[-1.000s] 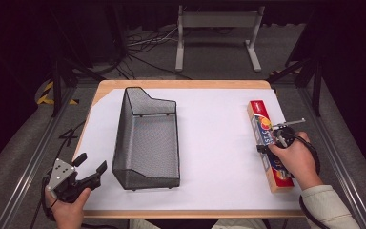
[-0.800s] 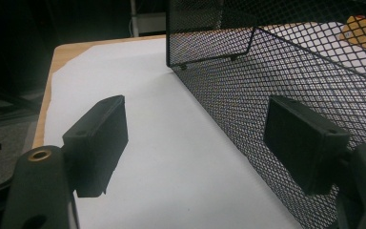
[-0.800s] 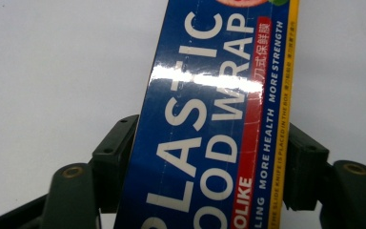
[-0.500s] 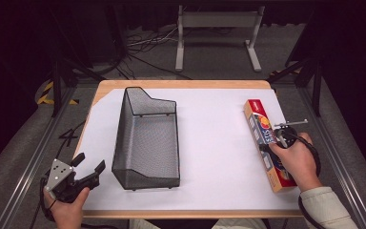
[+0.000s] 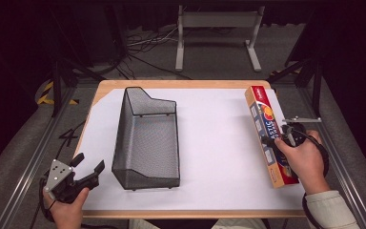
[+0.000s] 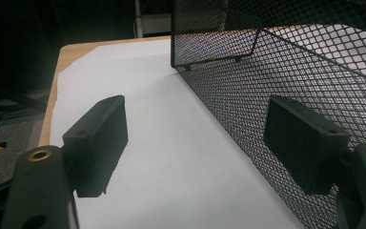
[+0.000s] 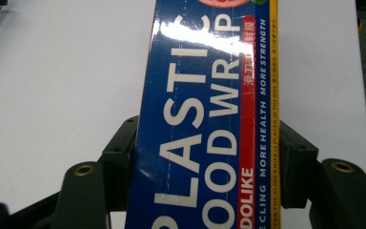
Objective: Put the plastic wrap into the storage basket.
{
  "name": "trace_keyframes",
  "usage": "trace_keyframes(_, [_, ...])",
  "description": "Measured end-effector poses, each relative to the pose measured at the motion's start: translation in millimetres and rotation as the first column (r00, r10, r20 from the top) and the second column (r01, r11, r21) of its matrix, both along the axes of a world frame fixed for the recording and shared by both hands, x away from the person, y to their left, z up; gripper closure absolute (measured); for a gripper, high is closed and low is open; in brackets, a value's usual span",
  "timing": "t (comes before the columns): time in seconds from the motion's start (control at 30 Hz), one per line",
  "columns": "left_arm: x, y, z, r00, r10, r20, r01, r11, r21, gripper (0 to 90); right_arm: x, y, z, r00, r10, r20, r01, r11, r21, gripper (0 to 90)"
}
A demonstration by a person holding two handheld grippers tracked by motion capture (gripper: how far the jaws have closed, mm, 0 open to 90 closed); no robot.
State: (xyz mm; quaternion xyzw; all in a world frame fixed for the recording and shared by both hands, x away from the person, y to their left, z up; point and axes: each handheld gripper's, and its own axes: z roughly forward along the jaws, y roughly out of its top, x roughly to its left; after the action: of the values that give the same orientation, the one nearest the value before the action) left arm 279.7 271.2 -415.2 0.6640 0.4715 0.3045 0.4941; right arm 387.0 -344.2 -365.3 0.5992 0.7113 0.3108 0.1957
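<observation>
A long blue and orange plastic wrap box (image 5: 259, 112) lies lengthwise along the right side of the table. My right gripper (image 5: 279, 138) grips it near its middle. In the right gripper view the box (image 7: 205, 95) runs up between the two jaws, whose pads (image 7: 119, 162) have just closed onto its long sides. A black wire mesh basket (image 5: 124, 138) stands left of centre. My left gripper (image 5: 89, 164) stays open at the table's front left corner, next to the basket wall (image 6: 276, 62), with nothing between its jaws.
A white sheet (image 5: 219, 143) covers most of the wooden tabletop. A grey metal stand (image 5: 217, 28) and cables lie on the floor beyond the far edge. Black frame rails run along both sides of the table.
The right gripper has closed on the plastic wrap box and risen a little with it, so the box now looks slightly larger and higher. The left gripper has stayed still.
</observation>
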Motion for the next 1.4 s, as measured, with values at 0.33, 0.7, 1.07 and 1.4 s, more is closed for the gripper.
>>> trace_keyframes(0.33, [-3.2, 2.9, 0.0, 0.9999, 0.013, 0.0, -0.013, 0.9999, -0.004, 23.9, -3.4, 10.7, 17.7, 0.9999, 0.015, 0.008, -0.015, 1.0, 0.016, 39.5])
trace_keyframes(0.7, [-4.2, 4.4, -0.8, 1.0, 0.008, -0.006, -0.008, 1.0, -0.005, 23.8, -1.2, 47.1, 31.6, 0.9947, 0.103, -0.004, -0.103, 0.994, 0.029, 39.5])
trace_keyframes(1.07, [-9.4, 6.3, -2.6, 0.9995, -0.017, -0.027, 0.017, 0.9998, 0.005, 22.4, 4.9, 94.1, 54.2, 0.9824, 0.185, 0.026, -0.186, 0.982, 0.023, 39.5])
trace_keyframes(1.4, [-8.0, 4.8, -3.2, 0.9991, -0.032, -0.026, 0.032, 0.9993, 0.016, 22.4, 5.5, 133.2, 67.0, 0.9632, 0.266, 0.038, -0.267, 0.964, 0.018, 39.5])
